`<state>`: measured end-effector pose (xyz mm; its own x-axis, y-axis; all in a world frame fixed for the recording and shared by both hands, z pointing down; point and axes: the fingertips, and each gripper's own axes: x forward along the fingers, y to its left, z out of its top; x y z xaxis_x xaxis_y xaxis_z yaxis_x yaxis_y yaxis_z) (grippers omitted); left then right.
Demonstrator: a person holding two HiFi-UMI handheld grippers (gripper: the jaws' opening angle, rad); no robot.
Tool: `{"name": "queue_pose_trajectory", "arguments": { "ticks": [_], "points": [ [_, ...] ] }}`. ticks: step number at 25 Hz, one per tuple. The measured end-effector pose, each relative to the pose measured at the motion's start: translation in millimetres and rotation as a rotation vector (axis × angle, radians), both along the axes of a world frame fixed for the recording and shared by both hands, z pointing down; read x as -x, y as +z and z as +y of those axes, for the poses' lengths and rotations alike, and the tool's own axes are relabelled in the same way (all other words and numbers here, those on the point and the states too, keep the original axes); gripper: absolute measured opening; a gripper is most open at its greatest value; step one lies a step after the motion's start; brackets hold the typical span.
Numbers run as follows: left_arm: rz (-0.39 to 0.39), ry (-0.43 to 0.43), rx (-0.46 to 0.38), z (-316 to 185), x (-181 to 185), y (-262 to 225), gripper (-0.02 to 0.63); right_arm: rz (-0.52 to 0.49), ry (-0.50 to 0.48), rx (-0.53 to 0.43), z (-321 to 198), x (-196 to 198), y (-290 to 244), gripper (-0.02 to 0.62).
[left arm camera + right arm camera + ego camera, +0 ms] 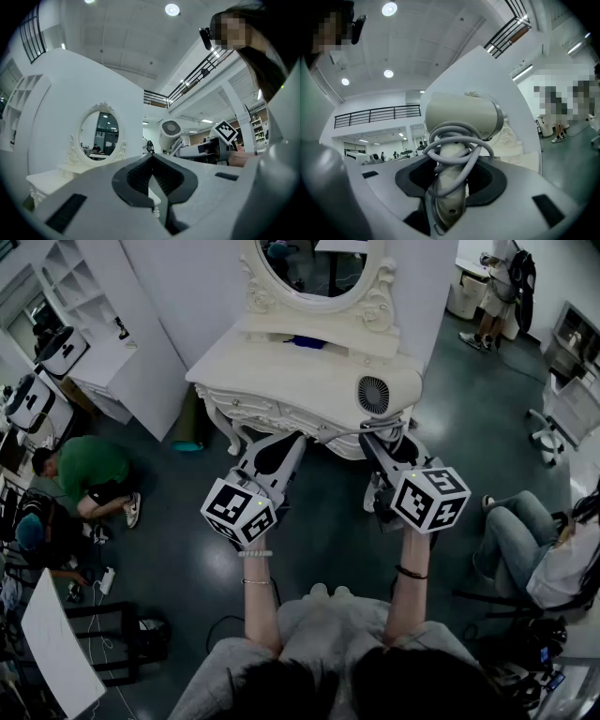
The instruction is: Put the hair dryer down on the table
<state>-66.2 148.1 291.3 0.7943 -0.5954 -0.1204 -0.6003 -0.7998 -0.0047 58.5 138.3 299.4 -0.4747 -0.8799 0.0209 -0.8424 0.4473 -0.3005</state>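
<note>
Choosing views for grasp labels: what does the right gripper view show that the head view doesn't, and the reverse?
Right gripper view only: the right gripper's tongs closed on the hair dryer's handle, with the grey cord looped round it.
Head view only: the left gripper, the mirror glass, and where the dryer hangs, above the right front of the dressing table. Contact can't be told.
Both: the hair dryer, the right gripper and some of the table's white carving.
</note>
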Motion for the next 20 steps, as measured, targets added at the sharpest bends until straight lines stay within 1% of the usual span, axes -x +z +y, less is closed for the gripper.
{"name": "queue_pose_trajectory", "arguments": {
  "ticks": [12, 17, 20],
  "points": [
    [-0.021, 0.0, 0.008, 9.5, -32.5, 4.8, 0.005, -0.006, -0.009, 0.021, 9.3, -28.3, 8.4, 0.184],
    [-0.02, -0.011, 0.025, 13.4, -39.4, 10.9, 0.005, 0.011, 0.009, 0.041, 11.0, -37.6, 14.1, 0.184],
    [-0.024, -0.012, 0.044, 11.3, -45.0, 17.9, 0.005, 0.001, 0.01, 0.056, 11.0, -43.9, 19.0, 0.184]
  ]
}}
